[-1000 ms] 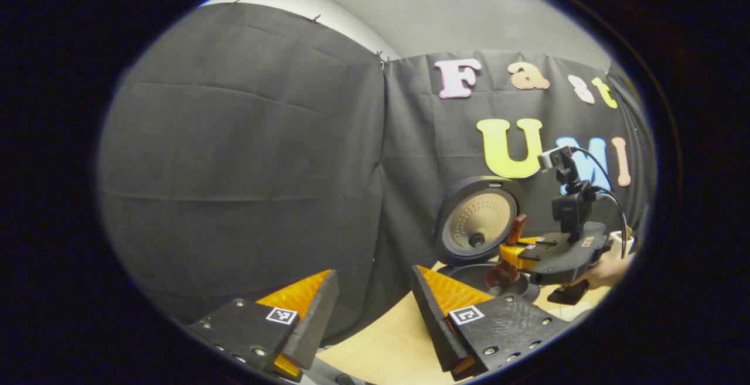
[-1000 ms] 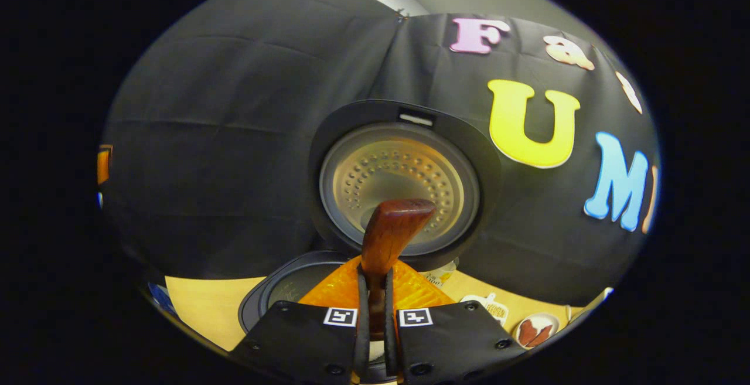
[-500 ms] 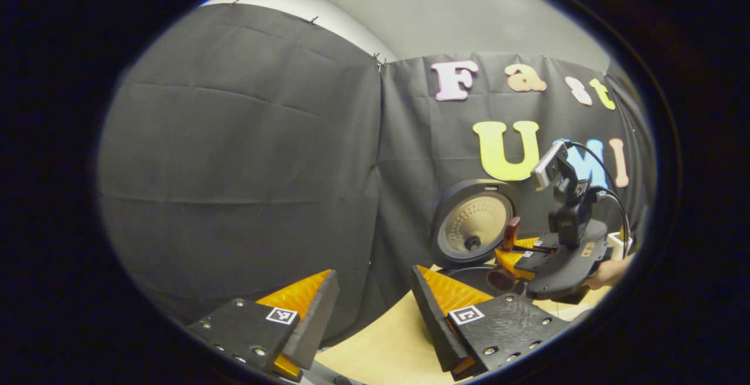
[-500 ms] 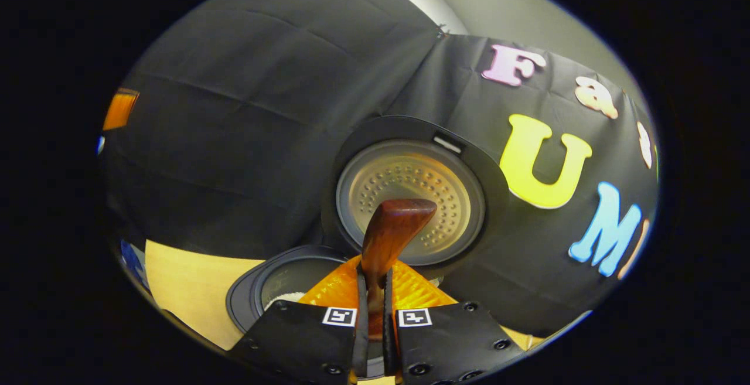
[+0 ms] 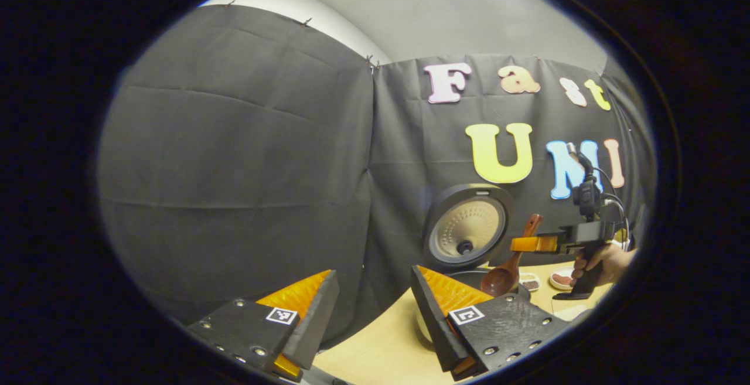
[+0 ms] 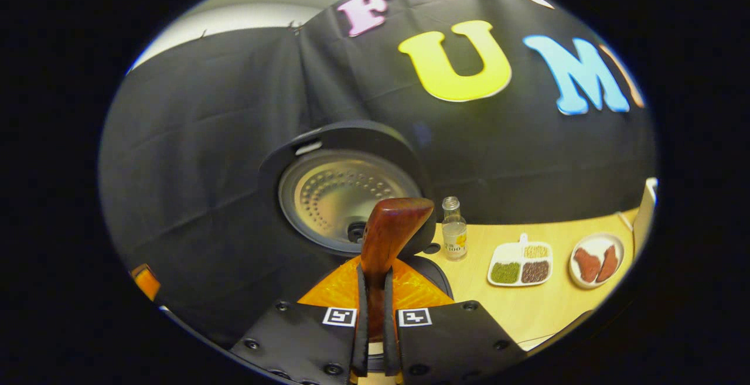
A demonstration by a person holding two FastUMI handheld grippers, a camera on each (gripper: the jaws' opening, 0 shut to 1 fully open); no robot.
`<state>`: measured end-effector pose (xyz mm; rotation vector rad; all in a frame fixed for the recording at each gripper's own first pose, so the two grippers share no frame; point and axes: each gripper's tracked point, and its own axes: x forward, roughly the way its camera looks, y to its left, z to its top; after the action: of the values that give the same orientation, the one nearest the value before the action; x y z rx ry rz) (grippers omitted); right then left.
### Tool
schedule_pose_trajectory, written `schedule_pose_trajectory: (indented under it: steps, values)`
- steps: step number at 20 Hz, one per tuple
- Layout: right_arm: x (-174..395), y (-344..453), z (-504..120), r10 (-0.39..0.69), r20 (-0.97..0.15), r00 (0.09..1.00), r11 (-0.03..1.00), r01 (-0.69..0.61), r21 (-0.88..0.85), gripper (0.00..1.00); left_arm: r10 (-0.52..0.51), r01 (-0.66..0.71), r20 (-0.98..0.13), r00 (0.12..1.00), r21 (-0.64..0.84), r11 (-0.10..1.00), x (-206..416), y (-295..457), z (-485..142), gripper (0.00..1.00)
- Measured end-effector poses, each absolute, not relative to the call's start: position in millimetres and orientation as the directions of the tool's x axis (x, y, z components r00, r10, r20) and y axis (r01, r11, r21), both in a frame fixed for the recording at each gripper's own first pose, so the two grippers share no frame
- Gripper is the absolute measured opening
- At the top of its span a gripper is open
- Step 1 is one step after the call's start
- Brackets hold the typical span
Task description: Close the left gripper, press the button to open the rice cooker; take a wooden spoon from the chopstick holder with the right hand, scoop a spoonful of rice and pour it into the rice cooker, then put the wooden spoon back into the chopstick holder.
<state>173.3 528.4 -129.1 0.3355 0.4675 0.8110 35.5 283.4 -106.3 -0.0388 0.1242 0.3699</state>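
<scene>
Rice cooker (image 5: pixel 469 238) stands open, ribbed metal inner lid upright, so the pot is reachable. Right gripper (image 6: pixel 375 314) pinches the smooth wooden spoon (image 6: pixel 389 230) by its handle, bowl hanging low just beside the cooker's rim. Left gripper (image 5: pixel 375 309) idles spread nearby, holding nothing.

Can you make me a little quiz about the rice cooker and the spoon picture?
1. True or false: the rice cooker lid is shut.
2. What is the right claw holding? A) a bottle B) a wooden spoon C) a plate
3. Fill in: the left claw has its jaws ____ and holds nothing.

Key: 1 false, the lid stands open. 2 B, both fingers pinch the handle. 3 open.
</scene>
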Motion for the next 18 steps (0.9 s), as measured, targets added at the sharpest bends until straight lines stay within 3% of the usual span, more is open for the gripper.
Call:
schedule_pose_trajectory:
  steps: [5, 18]
  values:
    - [189.0, 480.2, -101.5, 0.729, -0.231, 0.645, 0.62, -0.478, 0.622, 0.12, 0.304, -0.308, -0.1, 0.947, -0.022, 0.951, 57.4, 265.3, -94.6, 0.77]
    - [219.2, 293.5, -84.8, 0.505, -0.209, 0.837, 0.757, -0.313, 0.574, 0.12, 0.155, -0.157, -0.044, 0.987, -0.05, 0.986, 113.9, 195.0, -69.2, 0.77]
